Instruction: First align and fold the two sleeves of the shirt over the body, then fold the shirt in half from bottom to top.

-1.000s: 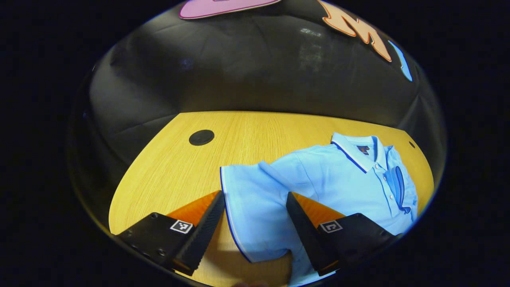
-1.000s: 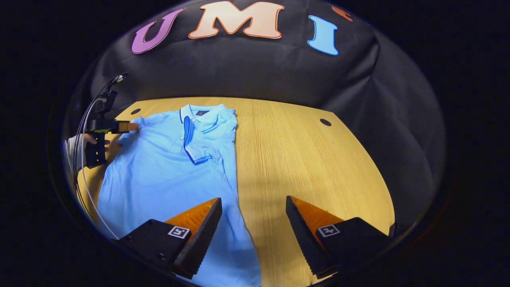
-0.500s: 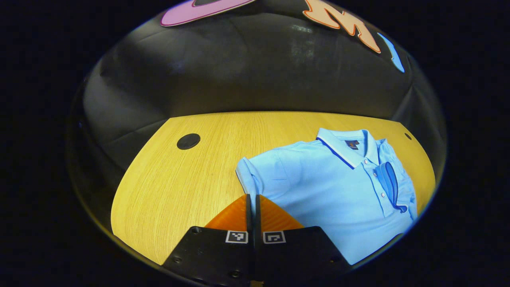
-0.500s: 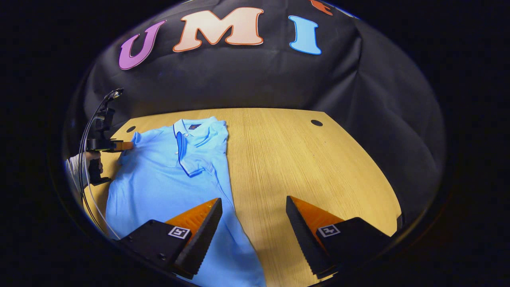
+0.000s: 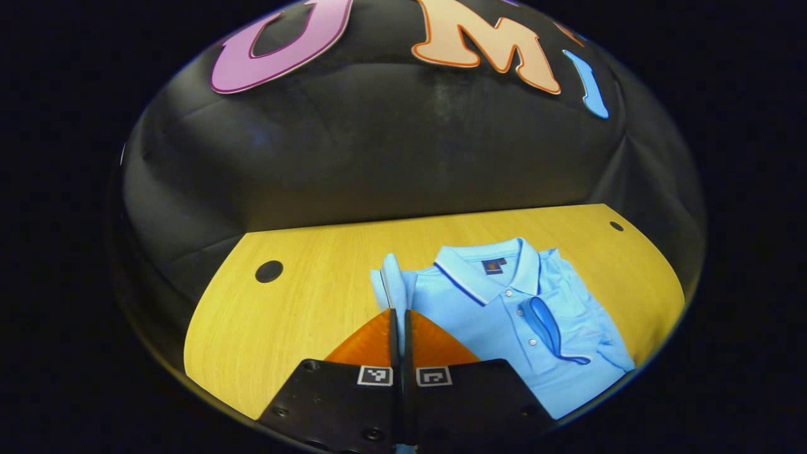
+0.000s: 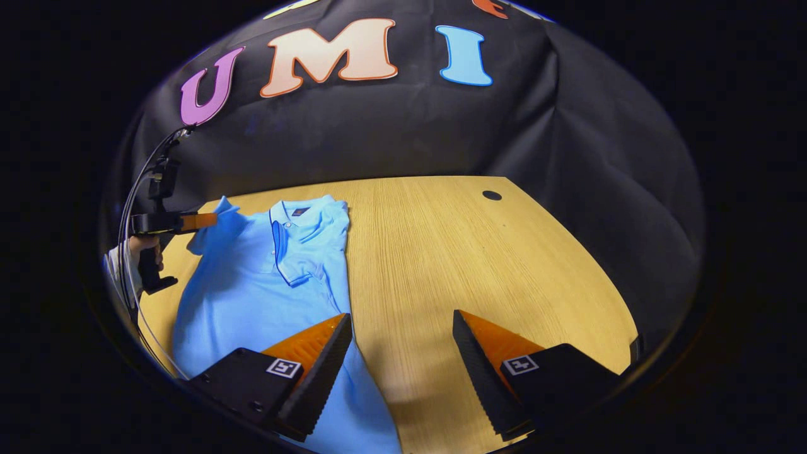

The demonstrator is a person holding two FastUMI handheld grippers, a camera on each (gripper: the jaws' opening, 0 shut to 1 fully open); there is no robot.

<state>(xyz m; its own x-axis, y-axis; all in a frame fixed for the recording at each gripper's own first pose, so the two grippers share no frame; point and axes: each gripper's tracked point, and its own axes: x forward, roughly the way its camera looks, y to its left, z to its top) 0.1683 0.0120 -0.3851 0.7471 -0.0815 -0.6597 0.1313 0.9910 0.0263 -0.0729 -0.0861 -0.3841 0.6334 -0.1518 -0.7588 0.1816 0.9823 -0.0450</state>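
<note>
Left claw [image 5: 398, 321] pinching raised sleeve [image 5: 394, 284] of shirt [image 6: 252, 277] on worktop [image 6: 454, 252]; right claw [image 6: 401, 353] agape, empty.

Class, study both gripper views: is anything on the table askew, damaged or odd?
Nothing damaged. The light blue polo shirt lies on the yellow wooden table, one sleeve folded across its chest. Its other sleeve stands lifted, pinched by the left gripper.
</note>
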